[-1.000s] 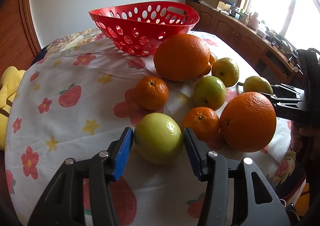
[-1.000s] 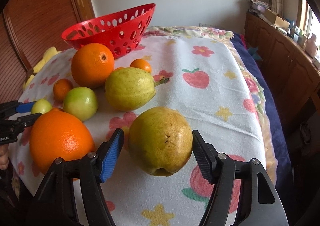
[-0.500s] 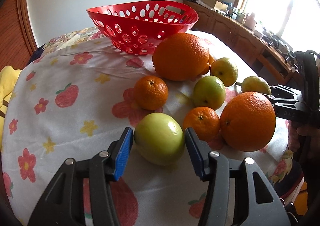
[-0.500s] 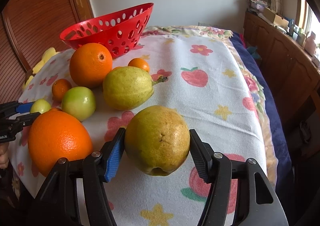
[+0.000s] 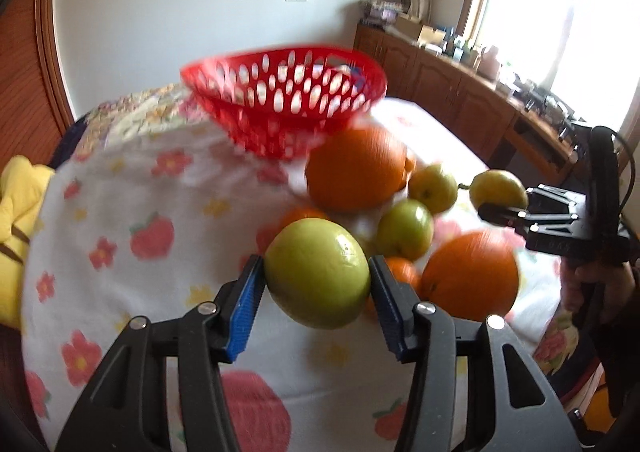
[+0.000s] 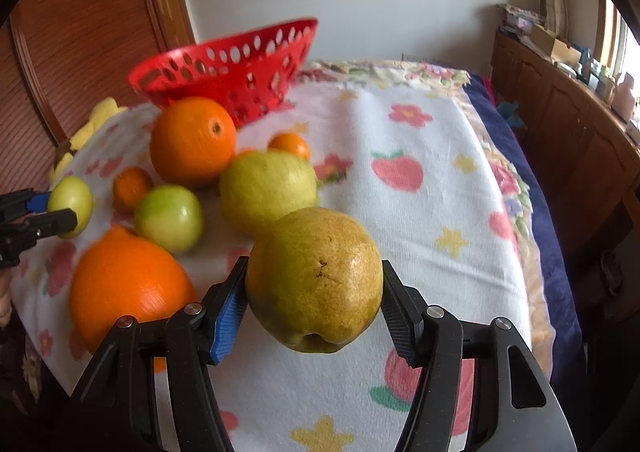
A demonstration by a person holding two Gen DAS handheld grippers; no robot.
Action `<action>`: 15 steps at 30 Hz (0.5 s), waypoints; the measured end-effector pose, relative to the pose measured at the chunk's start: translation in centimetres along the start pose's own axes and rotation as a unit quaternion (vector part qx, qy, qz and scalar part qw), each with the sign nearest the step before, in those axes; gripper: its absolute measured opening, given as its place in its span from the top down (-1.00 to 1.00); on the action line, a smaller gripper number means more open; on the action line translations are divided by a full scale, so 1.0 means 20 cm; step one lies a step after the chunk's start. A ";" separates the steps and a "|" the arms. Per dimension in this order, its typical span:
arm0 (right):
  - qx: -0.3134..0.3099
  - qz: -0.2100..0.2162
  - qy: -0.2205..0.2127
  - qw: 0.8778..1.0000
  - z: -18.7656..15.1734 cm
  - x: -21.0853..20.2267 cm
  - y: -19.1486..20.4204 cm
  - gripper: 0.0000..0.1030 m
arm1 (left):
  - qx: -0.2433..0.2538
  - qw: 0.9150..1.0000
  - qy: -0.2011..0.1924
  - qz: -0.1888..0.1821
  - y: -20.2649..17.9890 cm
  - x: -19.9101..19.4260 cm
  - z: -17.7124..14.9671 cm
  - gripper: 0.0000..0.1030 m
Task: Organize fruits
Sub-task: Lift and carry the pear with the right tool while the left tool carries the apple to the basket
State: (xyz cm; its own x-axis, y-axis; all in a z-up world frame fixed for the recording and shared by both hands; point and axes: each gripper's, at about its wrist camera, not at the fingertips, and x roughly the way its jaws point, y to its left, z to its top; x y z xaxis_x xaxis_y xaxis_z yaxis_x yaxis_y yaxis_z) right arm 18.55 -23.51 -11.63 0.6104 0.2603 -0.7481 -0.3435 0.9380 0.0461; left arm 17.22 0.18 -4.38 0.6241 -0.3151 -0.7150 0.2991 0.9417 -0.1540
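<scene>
1. The flowered cloth [image 6: 400, 124] under your grippers is soft, white and printed with strawberries, stars and blossoms; it covers the whole surface.
2. The red basket [image 5: 288, 100] is perforated plastic, a shallow oval bowl with its long axis running left to right in your left view. It sits at the far end of the cloth, its opening facing up and tipped slightly toward you.
3. Two large oranges lie on the cloth: one [image 6: 192, 140] just in front of the basket, its dimpled end turned up and toward your right camera, the other [image 6: 124, 284] nearest you.
4. Your right gripper [image 6: 316, 304] pinches the speckled yellow-green pear [image 6: 316, 276] clear of the cloth; its pads have just closed in against its sides. Its long axis stands near upright, the dimpled blossom end pointing down.
5. Your left gripper [image 5: 316, 292] clamps the smooth, glossy green apple [image 5: 316, 272], round and lifted off the cloth.
</scene>
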 end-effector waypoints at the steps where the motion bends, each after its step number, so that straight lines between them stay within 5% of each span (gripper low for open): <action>1: -0.001 0.004 -0.008 1.000 0.04 -0.02 0.01 -0.23 | 0.002 1.000 -0.008 -0.002 0.00 -0.01 0.04 -0.01; 8: -0.034 0.026 -0.046 0.998 0.28 -0.09 0.08 -0.23 | 0.023 0.998 -0.054 0.005 0.04 -0.03 0.32 -0.02; 15: -0.077 0.042 -0.065 0.994 0.52 -0.04 0.16 -0.23 | 0.017 0.998 -0.055 0.014 0.16 0.12 0.53 -0.02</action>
State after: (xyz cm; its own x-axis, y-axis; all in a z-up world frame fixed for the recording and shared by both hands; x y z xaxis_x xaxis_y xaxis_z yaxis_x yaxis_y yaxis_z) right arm 24.42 -18.35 -4.02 0.6581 0.3734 -0.6538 -0.4962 0.8682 -0.0037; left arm 27.36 1.24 0.53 0.7081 -0.3010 -0.6388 0.3033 0.9466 -0.1098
